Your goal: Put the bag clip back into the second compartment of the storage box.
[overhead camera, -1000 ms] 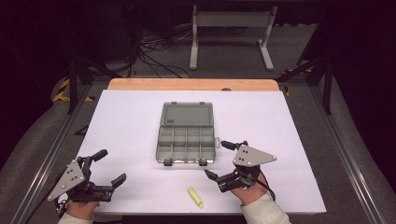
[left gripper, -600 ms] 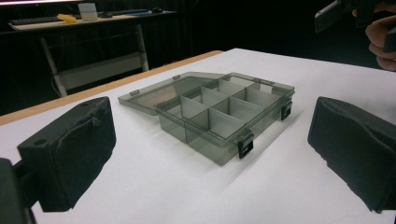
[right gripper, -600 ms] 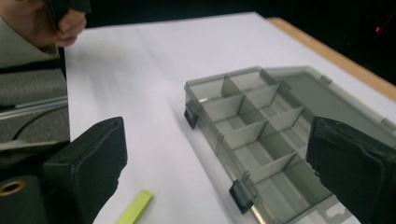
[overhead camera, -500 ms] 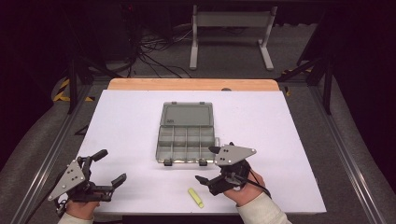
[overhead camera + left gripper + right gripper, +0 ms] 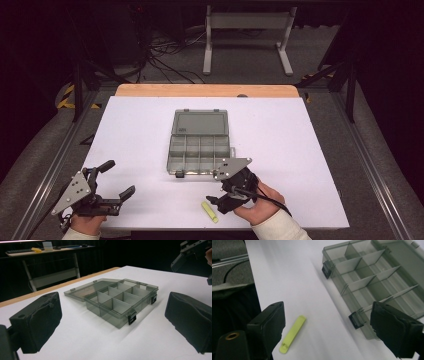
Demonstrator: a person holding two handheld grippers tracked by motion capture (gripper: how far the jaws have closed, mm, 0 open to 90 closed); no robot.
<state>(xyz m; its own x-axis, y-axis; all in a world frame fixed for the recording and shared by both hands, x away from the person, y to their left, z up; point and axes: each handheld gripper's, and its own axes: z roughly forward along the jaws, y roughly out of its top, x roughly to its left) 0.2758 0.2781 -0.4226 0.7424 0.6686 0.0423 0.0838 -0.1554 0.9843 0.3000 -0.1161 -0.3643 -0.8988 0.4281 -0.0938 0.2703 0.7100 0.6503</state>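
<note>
A smoky grey compartment box (image 5: pixel 200 147) lies mid-table, its lid folded flat behind it; its cells look empty (image 5: pixel 117 300) (image 5: pixel 372 282). A small yellow-green plastic strip (image 5: pixel 210 211) lies on the white table near the front edge. My right gripper (image 5: pixel 216 187) hovers at the box's front right corner, pointing left and down, open. Its jaws have just been closing a little with nothing between them. In the right gripper view (image 5: pixel 332 327) the strip (image 5: pixel 293 333) lies just inside the left jaw. My left gripper (image 5: pixel 117 178) rests open at the front left, facing the box (image 5: pixel 113 320).
The white table (image 5: pixel 300 150) has a wooden strip along its far edge (image 5: pixel 205 90). A metal stand (image 5: pixel 247 30) and cables lie on the floor beyond. Rails run along both sides of the table. The other hand's gripper (image 5: pixel 192 250) shows at the top right of the left gripper view.
My right gripper has slid left along the box's front edge toward the yellow-green strip and turned to face left. The left gripper has stayed put.
</note>
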